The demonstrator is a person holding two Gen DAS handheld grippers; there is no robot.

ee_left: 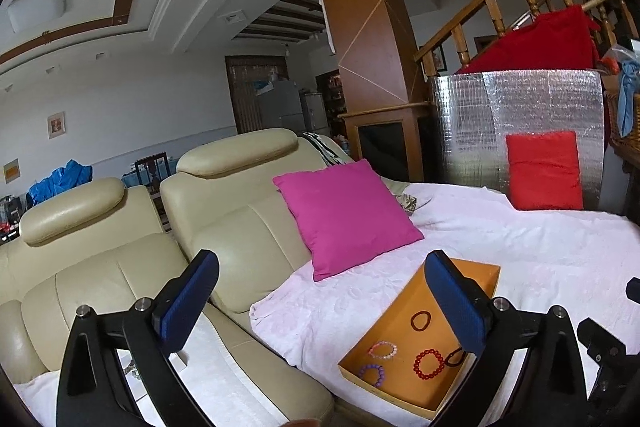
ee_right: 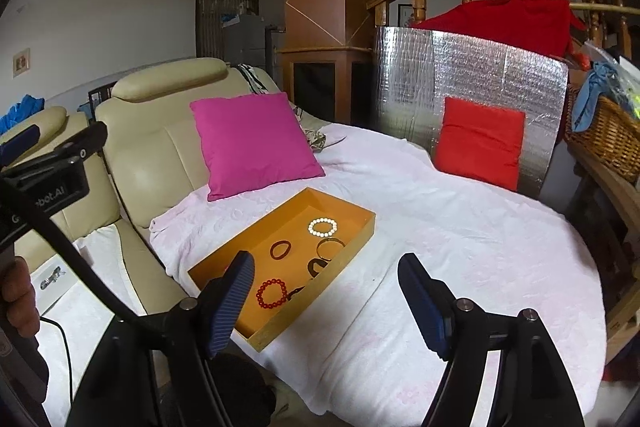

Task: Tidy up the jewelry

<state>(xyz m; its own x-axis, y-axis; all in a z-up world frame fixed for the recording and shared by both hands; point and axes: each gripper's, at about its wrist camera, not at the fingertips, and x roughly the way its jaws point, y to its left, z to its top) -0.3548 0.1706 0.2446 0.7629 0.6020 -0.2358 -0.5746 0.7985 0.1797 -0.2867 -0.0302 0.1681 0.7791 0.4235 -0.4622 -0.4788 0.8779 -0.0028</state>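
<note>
An orange tray (ee_right: 248, 239) lies on the white-covered bed and also shows in the left wrist view (ee_left: 404, 311). It holds several bracelets: a red beaded one (ee_right: 273, 293), a white beaded one (ee_right: 322, 227), a dark red ring (ee_right: 280, 250) and a gold bangle (ee_right: 330, 248). The left wrist view shows pink (ee_left: 383, 349) and purple (ee_left: 372, 375) beaded bracelets and the red one (ee_left: 429, 363). My left gripper (ee_left: 324, 303) is open and empty above the tray's near left side. My right gripper (ee_right: 326, 303) is open and empty above the tray's near right edge. A small silvery piece (ee_right: 51, 277) lies on the white cloth at left.
A magenta pillow (ee_right: 252, 143) leans on the cream leather sofa (ee_right: 160, 115) behind the tray. A red pillow (ee_right: 480, 143) stands against a silver foil panel (ee_right: 460, 67). A wicker basket (ee_right: 608, 135) sits at the right. The left gripper's body (ee_right: 44, 163) shows at the left.
</note>
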